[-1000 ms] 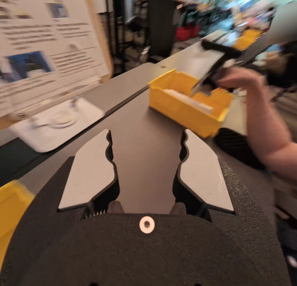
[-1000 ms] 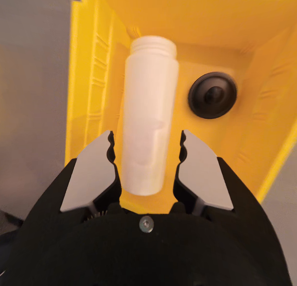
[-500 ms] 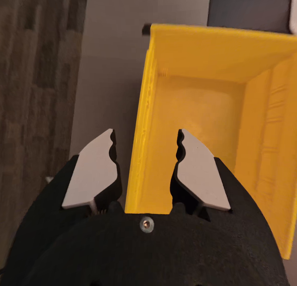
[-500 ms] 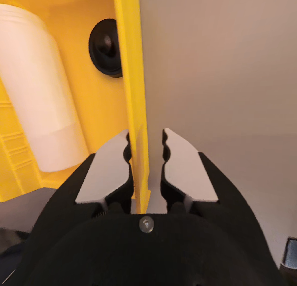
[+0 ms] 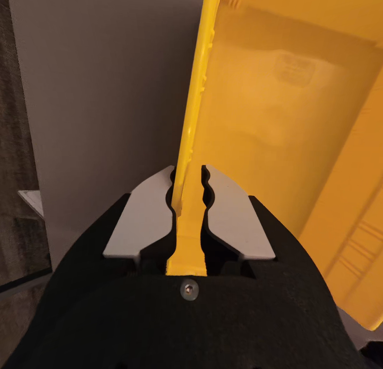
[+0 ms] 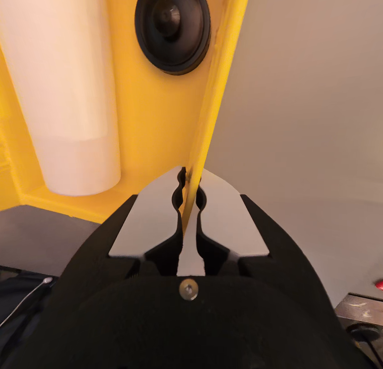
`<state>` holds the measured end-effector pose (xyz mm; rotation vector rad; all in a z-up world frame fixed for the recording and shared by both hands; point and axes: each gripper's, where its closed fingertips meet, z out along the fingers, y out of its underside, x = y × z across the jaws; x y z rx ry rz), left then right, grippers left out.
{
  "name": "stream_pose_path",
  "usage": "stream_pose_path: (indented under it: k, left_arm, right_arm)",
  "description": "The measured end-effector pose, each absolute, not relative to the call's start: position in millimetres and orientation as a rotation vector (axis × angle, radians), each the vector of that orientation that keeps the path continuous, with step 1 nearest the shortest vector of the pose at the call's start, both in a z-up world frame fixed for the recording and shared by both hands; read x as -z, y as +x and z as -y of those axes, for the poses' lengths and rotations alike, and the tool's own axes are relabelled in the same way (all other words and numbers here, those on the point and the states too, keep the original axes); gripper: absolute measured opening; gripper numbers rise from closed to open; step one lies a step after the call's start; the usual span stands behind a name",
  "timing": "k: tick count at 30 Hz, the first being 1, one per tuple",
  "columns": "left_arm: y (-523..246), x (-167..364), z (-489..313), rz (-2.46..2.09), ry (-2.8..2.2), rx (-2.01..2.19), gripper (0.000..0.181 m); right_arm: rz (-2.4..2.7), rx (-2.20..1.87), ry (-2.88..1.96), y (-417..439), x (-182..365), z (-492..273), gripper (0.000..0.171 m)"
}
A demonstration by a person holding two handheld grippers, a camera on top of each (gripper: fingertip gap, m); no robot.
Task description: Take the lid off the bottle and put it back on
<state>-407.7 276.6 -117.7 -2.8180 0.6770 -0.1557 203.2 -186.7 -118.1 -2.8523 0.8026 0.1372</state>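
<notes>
Bottle (image 6: 62,85) uncapped, lid (image 6: 173,27) beside it in bin (image 6: 165,121) | left gripper (image 5: 187,172) and right gripper (image 6: 191,172) each clamp a bin wall | step — I judge bin handling, recapping pending | next: release, grasp bottle

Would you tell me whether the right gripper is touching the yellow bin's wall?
Touching: in the right wrist view, the right gripper is closed on the yellow bin's wall.

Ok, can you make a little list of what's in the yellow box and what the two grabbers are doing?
bin: yellow plastic bin
bottle: white plastic bottle, lying in the bin, lid off
lid: round black lid, beside the bottle, apart
left gripper: fingers around the bin's left wall
right gripper: fingers pinching the bin's right wall
table: grey table
</notes>
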Motion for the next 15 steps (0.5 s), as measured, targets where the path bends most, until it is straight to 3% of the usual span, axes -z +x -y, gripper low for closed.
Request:
stream_pose_path:
  k: [7, 15]
  left_arm:
    - [-365.1, 123.1, -248.2, -0.955, -2.826, 0.165, 0.006]
    - [-308.1, 127.0, -204.1, -1.302, -2.751, -0.016, 0.015]
  right_arm:
    - [-0.597, -0.106, -2.971, 156.6, 117.8, 146.2, 0.01]
    - [-0.379, -0.104, -3.027, 106.2, 117.3, 115.3, 0.01]
